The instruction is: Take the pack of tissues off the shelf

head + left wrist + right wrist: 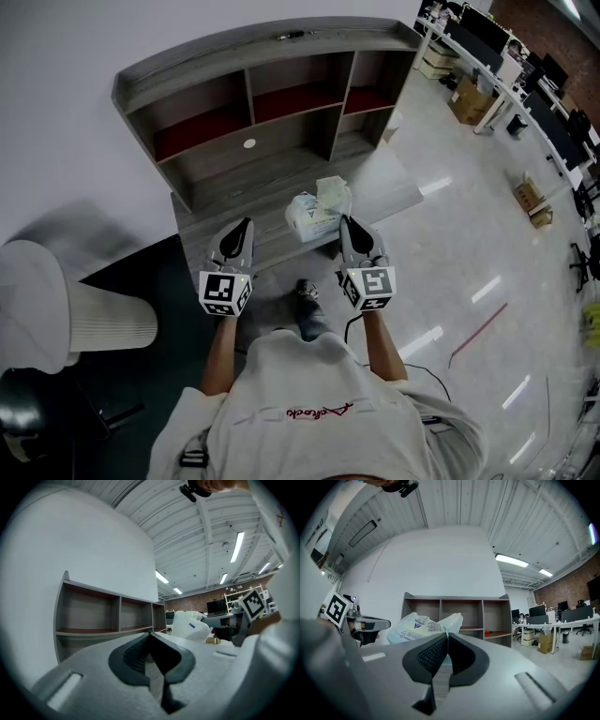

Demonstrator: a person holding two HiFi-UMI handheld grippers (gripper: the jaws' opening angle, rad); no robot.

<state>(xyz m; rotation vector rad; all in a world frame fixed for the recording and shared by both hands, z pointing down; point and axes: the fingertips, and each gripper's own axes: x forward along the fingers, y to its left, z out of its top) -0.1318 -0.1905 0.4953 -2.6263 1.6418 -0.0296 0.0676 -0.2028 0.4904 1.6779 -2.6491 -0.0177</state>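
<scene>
Down on the shelf's (234,54) lower ledge, in the head view, the pack of tissues (317,214) lies between the tools, at 1 o'clock from the left tool (247,223) and just beside the nearer right tool (343,219), at 11 o'clock. Along the left tool (151,634), pressed together and empty, the pack (190,626) shows at 2 o'clock. Along the right tool (446,637), likewise pressed together, it (423,625) sits close behind the tips at 11 o'clock, its long axis seemingly crosswise.

Head cam up high, looks steeply down on shelf (262,54). Both gripper cams low, close behind own jaws, facing shelf. All 3 share shelf + tissue pack (314,214).
</scene>
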